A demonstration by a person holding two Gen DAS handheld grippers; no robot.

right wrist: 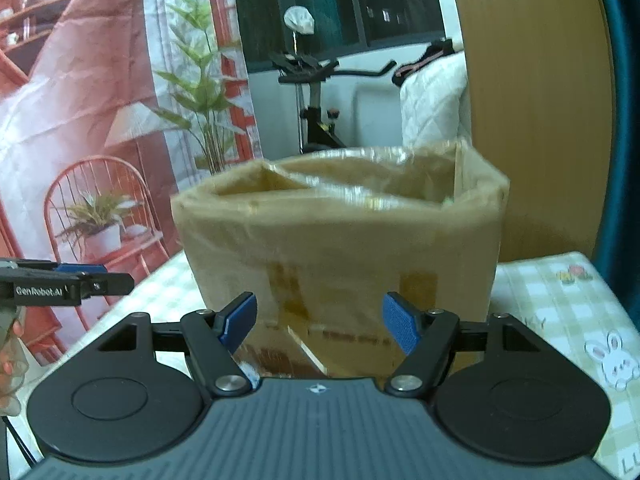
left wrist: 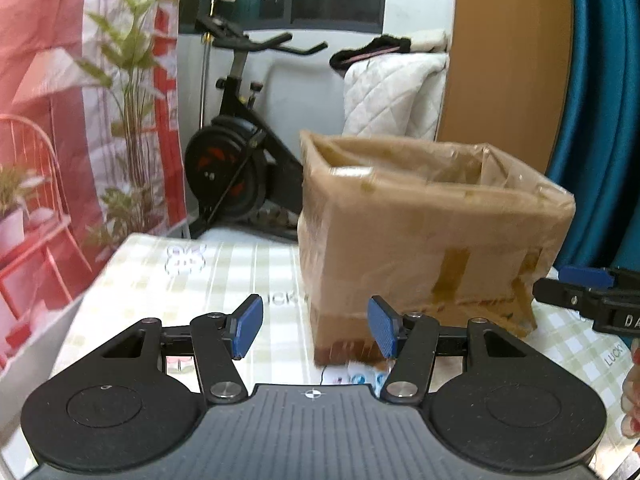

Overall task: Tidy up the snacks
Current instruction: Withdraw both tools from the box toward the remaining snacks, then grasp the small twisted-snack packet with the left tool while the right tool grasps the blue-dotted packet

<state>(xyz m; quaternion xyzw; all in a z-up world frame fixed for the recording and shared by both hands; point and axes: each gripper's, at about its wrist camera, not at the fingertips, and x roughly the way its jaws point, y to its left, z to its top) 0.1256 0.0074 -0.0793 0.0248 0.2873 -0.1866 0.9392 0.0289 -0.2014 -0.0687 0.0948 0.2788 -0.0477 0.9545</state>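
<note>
A brown cardboard box (left wrist: 432, 232), open at the top and wrapped in clear tape, stands on the checked tablecloth (left wrist: 240, 268). My left gripper (left wrist: 316, 326) is open just in front of the box's lower left corner, with nothing between its blue pads. In the right wrist view the same box (right wrist: 340, 240) fills the middle, and my right gripper (right wrist: 320, 322) is open close to its front wall, empty too. Each gripper shows at the edge of the other's view: the right gripper (left wrist: 584, 280) and the left gripper (right wrist: 96, 274). Small colourful wrappers (left wrist: 360, 378) lie blurred at the box's foot.
An exercise bike (left wrist: 236, 152) stands behind the table, beside a printed red curtain (left wrist: 60, 120). A wooden panel (left wrist: 508, 60) and teal fabric (left wrist: 600, 120) rise at the right. A white quilt (left wrist: 396, 96) lies behind the box. The tablecloth (right wrist: 560, 312) continues right of the box.
</note>
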